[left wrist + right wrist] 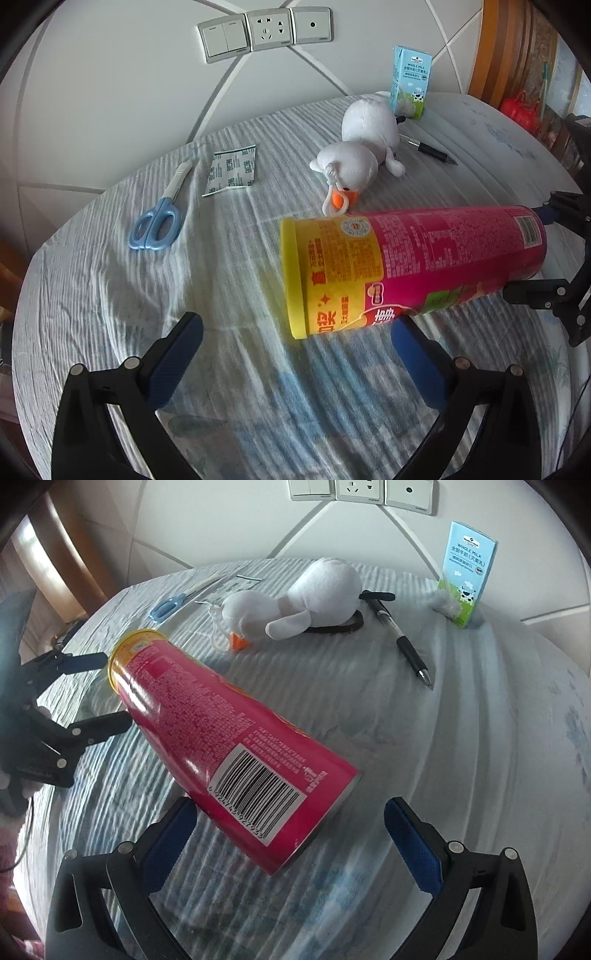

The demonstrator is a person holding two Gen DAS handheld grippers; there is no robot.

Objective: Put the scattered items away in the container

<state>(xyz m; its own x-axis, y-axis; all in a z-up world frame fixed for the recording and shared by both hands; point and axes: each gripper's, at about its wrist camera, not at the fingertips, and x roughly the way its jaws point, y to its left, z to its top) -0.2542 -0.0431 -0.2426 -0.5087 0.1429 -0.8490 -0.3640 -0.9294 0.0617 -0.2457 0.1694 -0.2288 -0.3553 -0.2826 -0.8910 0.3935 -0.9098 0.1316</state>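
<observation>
Chip can (pixel 413 266) lies on its side mid-bed; scissors (pixel 157 225) at 10 o'clock, duck toy (pixel 354 162) at 12. Left gripper (pixel 295 354) and right gripper (pixel 288 834) both gape wide, empty. Risk: can rolls away on touch; no container in view.

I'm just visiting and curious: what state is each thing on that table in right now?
Chip can: lying on its side, yellow lid on.
Milk carton: upright.
Scissors: closed, flat.
Plush duck: lying down.
Pen: lying flat.
Left tongs: open.
Right tongs: open.
</observation>
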